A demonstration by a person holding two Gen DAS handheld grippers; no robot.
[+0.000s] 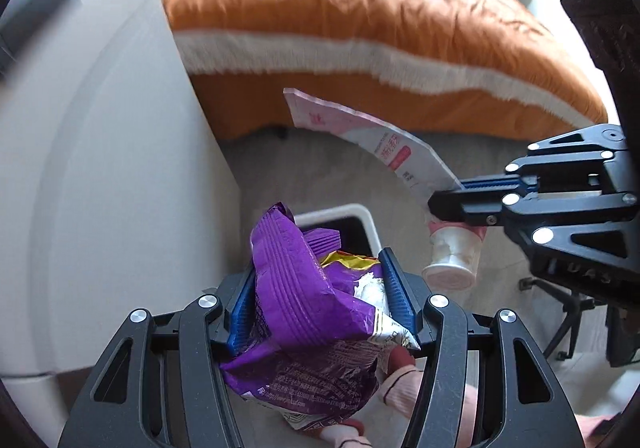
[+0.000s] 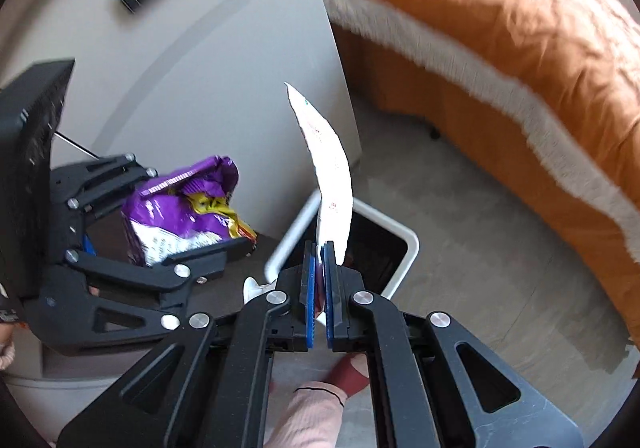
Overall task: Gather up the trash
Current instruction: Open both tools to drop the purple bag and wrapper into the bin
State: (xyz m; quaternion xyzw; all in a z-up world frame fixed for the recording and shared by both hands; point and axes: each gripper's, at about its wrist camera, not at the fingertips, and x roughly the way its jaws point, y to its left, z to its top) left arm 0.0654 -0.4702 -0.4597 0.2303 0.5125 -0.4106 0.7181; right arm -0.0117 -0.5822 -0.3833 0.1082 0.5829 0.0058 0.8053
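The left claw (image 1: 320,300) is clamping a crumpled purple snack bag (image 1: 304,288) between its blue pads, above a white-rimmed bin (image 1: 360,213) standing on the floor; the right claw (image 2: 319,288) is pinching shut on a white wrapper (image 2: 332,183), with a small white cup (image 1: 454,256) hanging beneath it, beside the bin; beyond, an orange bed cover (image 1: 360,7) is draping down.

Purple bag (image 1: 304,288) hides most of the bin (image 1: 360,215), seemingly.
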